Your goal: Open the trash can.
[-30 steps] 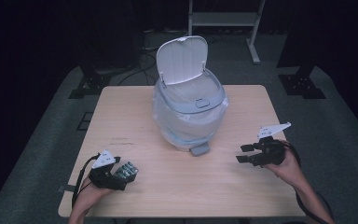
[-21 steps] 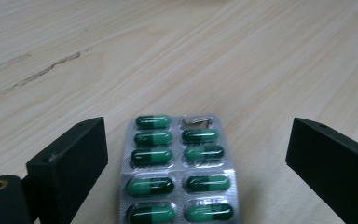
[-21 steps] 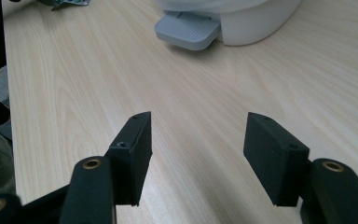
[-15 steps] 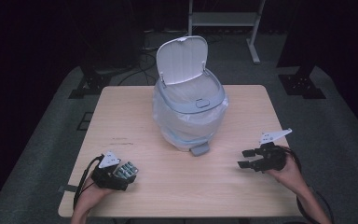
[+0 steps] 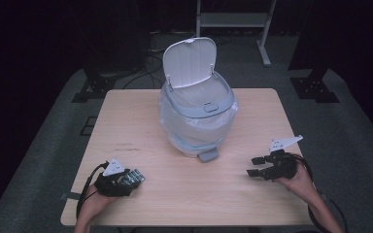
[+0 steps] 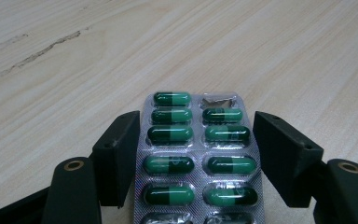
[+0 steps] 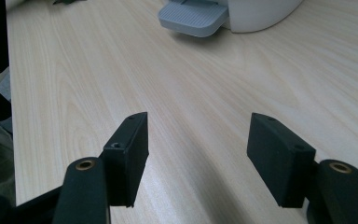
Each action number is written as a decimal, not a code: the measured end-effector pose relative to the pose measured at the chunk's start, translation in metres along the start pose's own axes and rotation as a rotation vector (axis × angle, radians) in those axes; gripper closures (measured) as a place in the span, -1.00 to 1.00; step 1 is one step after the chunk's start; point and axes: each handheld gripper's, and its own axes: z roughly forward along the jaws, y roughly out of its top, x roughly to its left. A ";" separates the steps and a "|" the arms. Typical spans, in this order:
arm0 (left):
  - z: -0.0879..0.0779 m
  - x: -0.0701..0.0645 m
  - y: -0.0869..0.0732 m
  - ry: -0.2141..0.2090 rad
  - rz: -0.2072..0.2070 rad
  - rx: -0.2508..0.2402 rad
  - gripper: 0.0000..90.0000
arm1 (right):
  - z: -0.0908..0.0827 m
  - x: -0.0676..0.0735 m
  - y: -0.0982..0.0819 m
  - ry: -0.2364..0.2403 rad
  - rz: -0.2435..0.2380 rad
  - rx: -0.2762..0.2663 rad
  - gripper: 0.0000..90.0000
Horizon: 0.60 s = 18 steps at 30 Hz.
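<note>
Left gripper [image 6: 193,154] jaws have just been closing on the pill blister pack [image 6: 198,154] lying between them (narrow gaps remaining either side). Right gripper [image 7: 198,154] gaping wide, empty, over bare table [image 7: 205,84].

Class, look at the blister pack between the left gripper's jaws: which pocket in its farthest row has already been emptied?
On the blister pack, the far right-hand pocket: its foil is torn and flat, while its neighbour holds a green capsule.
</note>
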 end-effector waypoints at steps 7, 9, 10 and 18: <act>0.000 -0.003 0.002 -0.008 0.005 0.006 -0.26 | 0.001 0.001 -0.001 0.008 -0.007 -0.002 -0.19; -0.001 -0.003 0.003 -0.015 0.001 0.004 -0.26 | 0.001 0.001 -0.001 0.004 -0.007 0.000 -0.19; -0.002 -0.003 0.004 -0.021 0.000 0.001 -0.26 | 0.001 0.001 -0.002 0.002 -0.006 0.002 -0.20; -0.004 -0.005 0.013 -0.040 0.013 0.011 -0.26 | 0.003 0.001 0.000 -0.012 -0.020 0.005 -0.25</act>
